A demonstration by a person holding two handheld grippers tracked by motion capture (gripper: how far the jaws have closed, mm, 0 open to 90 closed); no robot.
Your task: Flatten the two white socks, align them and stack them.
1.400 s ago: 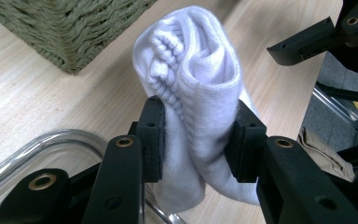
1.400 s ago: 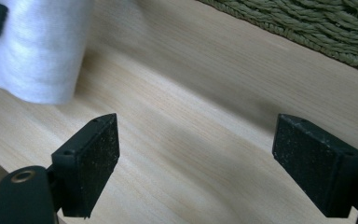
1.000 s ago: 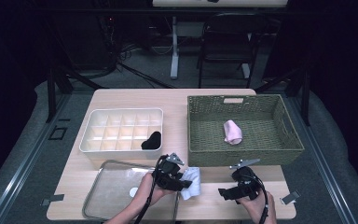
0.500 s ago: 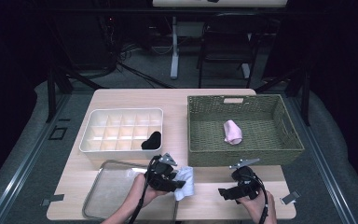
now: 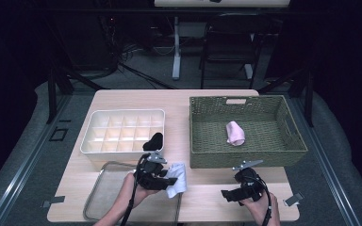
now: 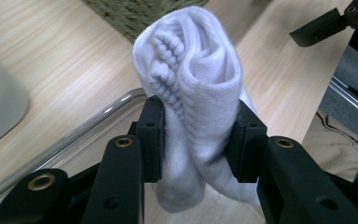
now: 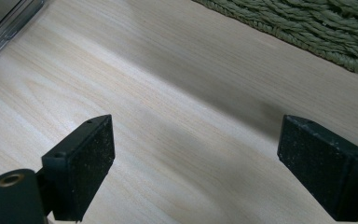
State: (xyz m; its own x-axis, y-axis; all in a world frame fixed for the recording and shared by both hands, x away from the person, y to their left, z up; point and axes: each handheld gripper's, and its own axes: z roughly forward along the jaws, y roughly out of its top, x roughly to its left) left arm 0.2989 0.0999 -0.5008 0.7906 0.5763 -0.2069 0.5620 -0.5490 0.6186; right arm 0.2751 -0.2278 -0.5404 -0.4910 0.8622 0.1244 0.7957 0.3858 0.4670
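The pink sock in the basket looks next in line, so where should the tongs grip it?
Judging by its pose, grip the pink sock across its narrower upper end, coming down from above. The basket walls block any side approach, and the open right tongs are free.

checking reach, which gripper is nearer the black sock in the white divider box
Left. The left gripper sits just below the black sock; the right gripper is far off to its right.
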